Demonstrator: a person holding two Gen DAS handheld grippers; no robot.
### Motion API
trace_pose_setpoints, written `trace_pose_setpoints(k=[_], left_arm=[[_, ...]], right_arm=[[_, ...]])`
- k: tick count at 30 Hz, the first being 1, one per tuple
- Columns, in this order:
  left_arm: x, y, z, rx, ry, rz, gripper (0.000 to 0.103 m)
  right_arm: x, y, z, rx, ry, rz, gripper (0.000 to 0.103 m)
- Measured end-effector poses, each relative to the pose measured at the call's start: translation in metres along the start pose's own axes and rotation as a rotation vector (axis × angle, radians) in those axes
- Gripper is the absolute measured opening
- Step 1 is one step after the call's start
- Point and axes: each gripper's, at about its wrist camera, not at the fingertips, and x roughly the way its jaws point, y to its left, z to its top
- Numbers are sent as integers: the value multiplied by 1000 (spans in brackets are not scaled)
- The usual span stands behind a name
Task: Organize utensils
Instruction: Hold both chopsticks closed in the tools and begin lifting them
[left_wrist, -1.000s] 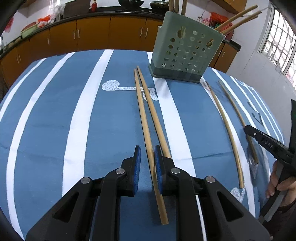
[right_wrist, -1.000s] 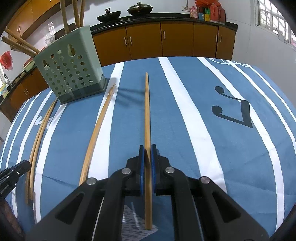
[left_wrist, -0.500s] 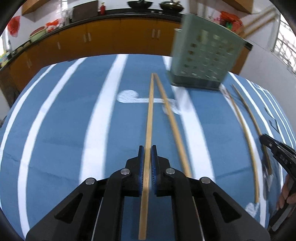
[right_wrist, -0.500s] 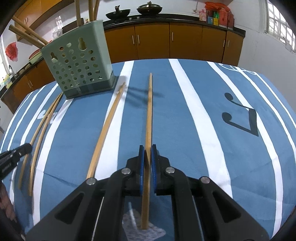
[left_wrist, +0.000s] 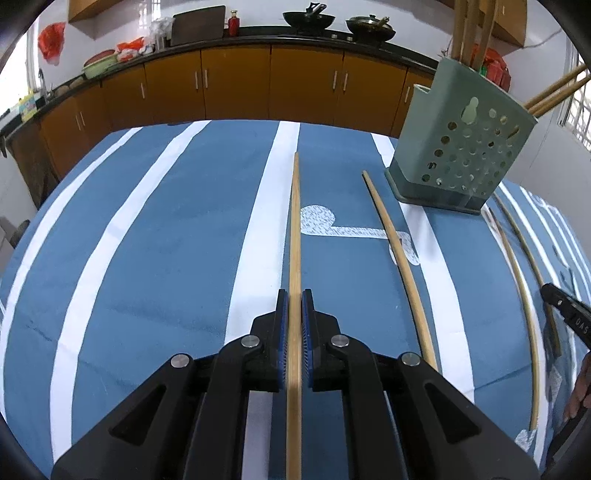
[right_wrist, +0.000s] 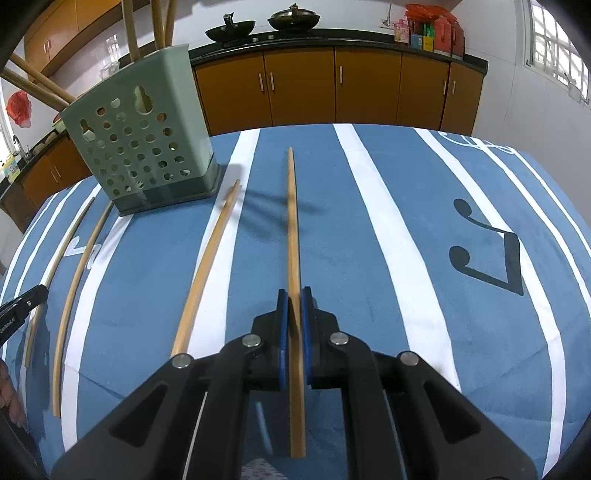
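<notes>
My left gripper (left_wrist: 294, 300) is shut on a long wooden chopstick (left_wrist: 295, 236) and holds it above the blue striped tablecloth (left_wrist: 166, 236). My right gripper (right_wrist: 294, 298) is shut on another wooden chopstick (right_wrist: 292, 221), lifted over the cloth. A green perforated utensil holder (left_wrist: 461, 155) with several chopsticks standing in it is at the far right of the left wrist view. It also shows in the right wrist view (right_wrist: 140, 147), far left. One loose chopstick (left_wrist: 399, 254) lies right of my left gripper; another (right_wrist: 207, 266) lies left of my right gripper.
Two more loose chopsticks (left_wrist: 517, 280) lie beyond the holder near the table's right edge; they also show in the right wrist view (right_wrist: 70, 291). Brown kitchen cabinets (left_wrist: 236, 85) with woks on the counter stand behind the table.
My left gripper closed on one chopstick of the pair and lifted it, swinging left away from the holder. My right gripper has raised its chopstick higher off the cloth.
</notes>
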Motion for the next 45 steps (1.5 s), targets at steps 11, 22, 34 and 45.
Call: trace_pose_setpoints(k=[11,22,34,45], left_arm=[[-2,8,-2,-47,-2,-50,9],[-3,8,-2,-49,-2,-52,9],[-3,8,-2,-49,-1,-51,9],[-3,8,-2,-52,-1,-52,9]], right_arm=[[0,0,0,1,1,0,8],[0,0,0,2,1,1,8],[1,0,-1,5,1,5,9],[0,-1,-2,11,1,10,9]])
